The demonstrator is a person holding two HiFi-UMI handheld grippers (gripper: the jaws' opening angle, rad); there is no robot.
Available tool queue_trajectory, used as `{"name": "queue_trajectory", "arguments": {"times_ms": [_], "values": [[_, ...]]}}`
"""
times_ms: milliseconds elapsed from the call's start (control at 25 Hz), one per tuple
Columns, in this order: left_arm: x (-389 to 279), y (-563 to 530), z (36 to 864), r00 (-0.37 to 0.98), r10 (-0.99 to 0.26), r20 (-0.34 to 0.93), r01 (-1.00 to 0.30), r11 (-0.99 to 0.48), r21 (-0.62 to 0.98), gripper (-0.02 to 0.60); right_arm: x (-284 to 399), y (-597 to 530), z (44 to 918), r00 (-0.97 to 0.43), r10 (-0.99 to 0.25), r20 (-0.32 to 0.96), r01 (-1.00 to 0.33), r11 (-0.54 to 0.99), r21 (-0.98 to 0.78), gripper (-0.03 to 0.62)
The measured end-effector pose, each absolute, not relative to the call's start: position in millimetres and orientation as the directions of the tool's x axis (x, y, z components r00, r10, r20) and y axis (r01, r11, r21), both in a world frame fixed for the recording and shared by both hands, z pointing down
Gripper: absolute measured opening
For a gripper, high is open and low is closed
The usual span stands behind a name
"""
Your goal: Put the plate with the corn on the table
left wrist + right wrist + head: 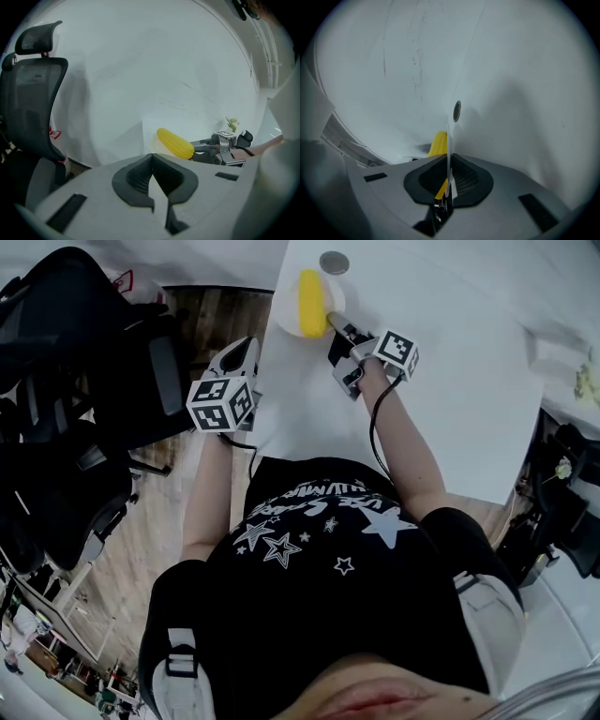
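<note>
A yellow corn cob lies on a small white plate at the far left corner of the white table. My right gripper is shut on the plate's near rim. In the right gripper view the rim runs edge-on between the jaws, with the corn just left of it. I cannot tell whether the plate rests on the tabletop. My left gripper hangs by the table's left edge, shut and empty. The left gripper view shows the corn and the right gripper beyond its own jaws.
A round grey grommet is set in the tabletop just beyond the plate. Black office chairs stand on the wooden floor left of the table. One chair's backrest fills the left side of the left gripper view.
</note>
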State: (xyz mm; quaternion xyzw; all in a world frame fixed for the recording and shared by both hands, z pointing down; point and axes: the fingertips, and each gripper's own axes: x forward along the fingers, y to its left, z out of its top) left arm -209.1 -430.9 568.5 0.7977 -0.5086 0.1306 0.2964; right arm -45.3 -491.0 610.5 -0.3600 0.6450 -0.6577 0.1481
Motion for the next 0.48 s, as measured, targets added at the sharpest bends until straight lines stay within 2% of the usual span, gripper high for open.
{"name": "queue_trajectory", "arguments": {"times_ms": [480], "values": [[-205.3, -433.1, 571.3, 0.449, -0.732, 0.513, -0.888, -0.302, 0.346, 0.006, -45.6, -497.8, 618.3, -0.668, -0.654, 0.355, -0.293, -0.207, -0.933, 0.021]]}}
